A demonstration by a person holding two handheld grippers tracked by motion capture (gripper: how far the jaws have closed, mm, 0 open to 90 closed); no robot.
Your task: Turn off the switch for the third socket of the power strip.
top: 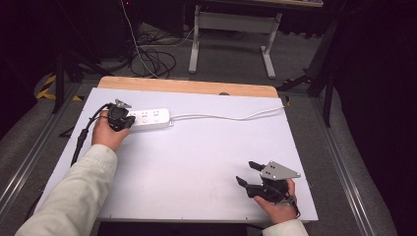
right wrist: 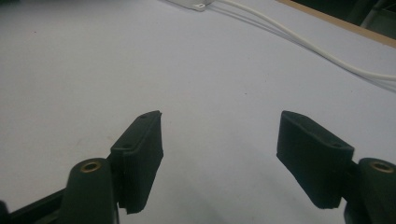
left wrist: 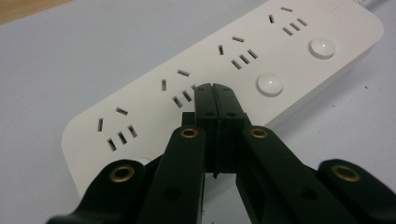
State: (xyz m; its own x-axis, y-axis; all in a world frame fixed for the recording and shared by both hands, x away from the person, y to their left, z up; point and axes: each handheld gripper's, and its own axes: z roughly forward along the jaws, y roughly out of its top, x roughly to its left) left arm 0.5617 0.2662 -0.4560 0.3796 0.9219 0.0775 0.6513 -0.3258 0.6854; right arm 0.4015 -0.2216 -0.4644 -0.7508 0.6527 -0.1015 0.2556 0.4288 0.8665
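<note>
A white power strip [top: 149, 118] lies flat near the far left of a pale counter [top: 196, 167], its long side running across the surface and its white cord [top: 226, 117] trailing off to the right toward the wooden far edge. The left hand-held gripper [top: 129, 120] sits at the strip's left end, steered by a hand [top: 109, 133] in a light sleeve that enters from the lower left. Seen from the left gripper view, its 2 black jaws are pressed together with nothing between them, and their joined tips rest over the top face of the power strip [left wrist: 224, 74], just beside 1 of the socket groups and near a round white button [left wrist: 270, 84]; a 2nd button [left wrist: 321, 47] lies farther along. Whether the tips press on the plastic or stop just short cannot be told. The right hand-held gripper [top: 249, 173] is well apart from the strip, at the near right corner of the counter, with a grey three-cornered plate on top. In the right gripper view its jaws stand wide apart and hold nothing, over the bare counter [right wrist: 196, 84], with the cord [right wrist: 327, 53] crossing far ahead.
</note>
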